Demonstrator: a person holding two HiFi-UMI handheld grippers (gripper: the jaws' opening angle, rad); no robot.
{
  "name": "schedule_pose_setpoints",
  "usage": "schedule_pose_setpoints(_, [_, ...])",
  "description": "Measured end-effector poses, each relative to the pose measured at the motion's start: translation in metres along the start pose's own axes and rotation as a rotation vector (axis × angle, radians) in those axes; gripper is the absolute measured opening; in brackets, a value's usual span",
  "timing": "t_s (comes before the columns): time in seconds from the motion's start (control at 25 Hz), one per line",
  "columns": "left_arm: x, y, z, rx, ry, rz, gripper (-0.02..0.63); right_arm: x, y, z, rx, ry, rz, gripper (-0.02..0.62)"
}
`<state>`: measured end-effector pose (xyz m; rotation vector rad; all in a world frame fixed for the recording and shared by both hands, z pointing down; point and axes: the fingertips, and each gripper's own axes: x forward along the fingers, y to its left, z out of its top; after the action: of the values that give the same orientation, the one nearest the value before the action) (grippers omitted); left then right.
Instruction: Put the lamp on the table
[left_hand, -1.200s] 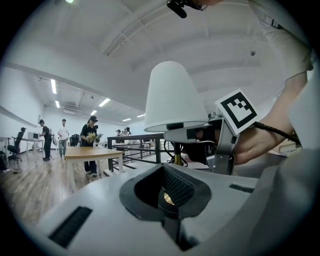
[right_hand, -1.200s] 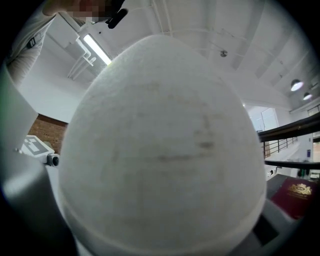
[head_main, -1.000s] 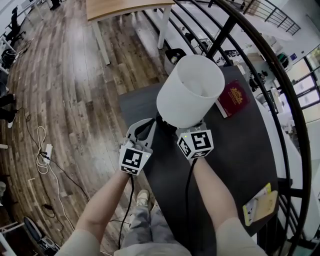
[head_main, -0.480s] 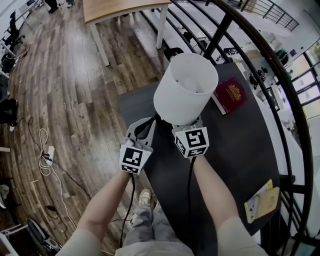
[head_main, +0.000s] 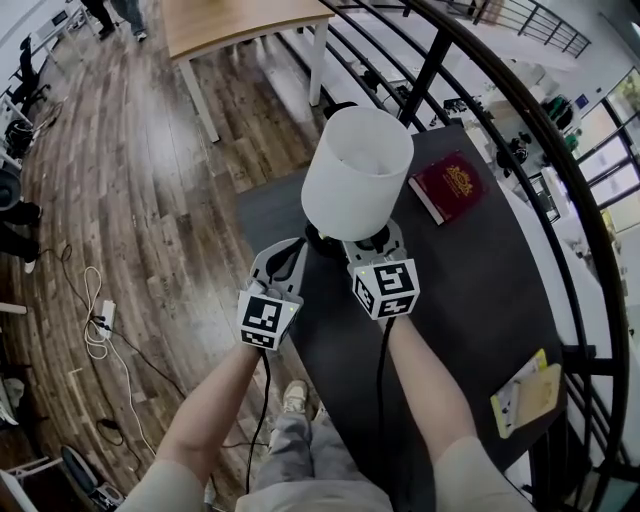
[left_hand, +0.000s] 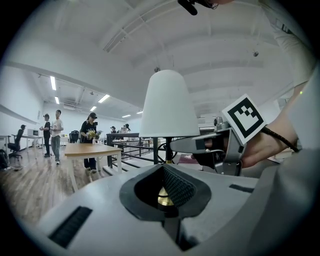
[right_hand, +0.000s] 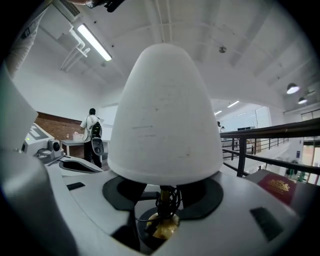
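Nothing actually readable here tbh: the red book has a gold stamp with lettering way too small to make out, and the yellow card is just a blur.

lamp: white shade, brass base | table: black | book: maroon, gold emblem | floor: brown planks
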<state>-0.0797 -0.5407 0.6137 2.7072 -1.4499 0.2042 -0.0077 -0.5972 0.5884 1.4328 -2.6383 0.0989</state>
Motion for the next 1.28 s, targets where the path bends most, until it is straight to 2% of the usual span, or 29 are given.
schedule_pose_setpoints(0.48, [-0.052,-0.018,0.062,0.020,-0.018,0.022,0.005,-0.065,0.006,0.003,0.051,0.154,-0.084,0.168])
schedule_pose_setpoints(0.68, [-0.078,-0.031,0.090,0.009,-0.021,0.034,0.005,-0.108,0.016,0.034,0.050,0.121,-0.090,0.167])
schedule_pose_setpoints(1.0, [-0.124,-0.055,0.149,-0.008,-0.032,0.037,0.005,-0.180,0.042,0.114,0.046,0.029,-0.061,0.167])
schedule_pose_setpoints(1.16, [-0.153,-0.070,0.187,-0.009,-0.070,0.023,0.005,-0.224,0.060,0.149,0.041,-0.010,-0.037,0.159])
schedule_pose_setpoints(1.28, [-0.182,-0.083,0.214,0.001,-0.109,0.013,0.005,-0.259,0.077,0.171,0.030,-0.046,-0.017,0.120])
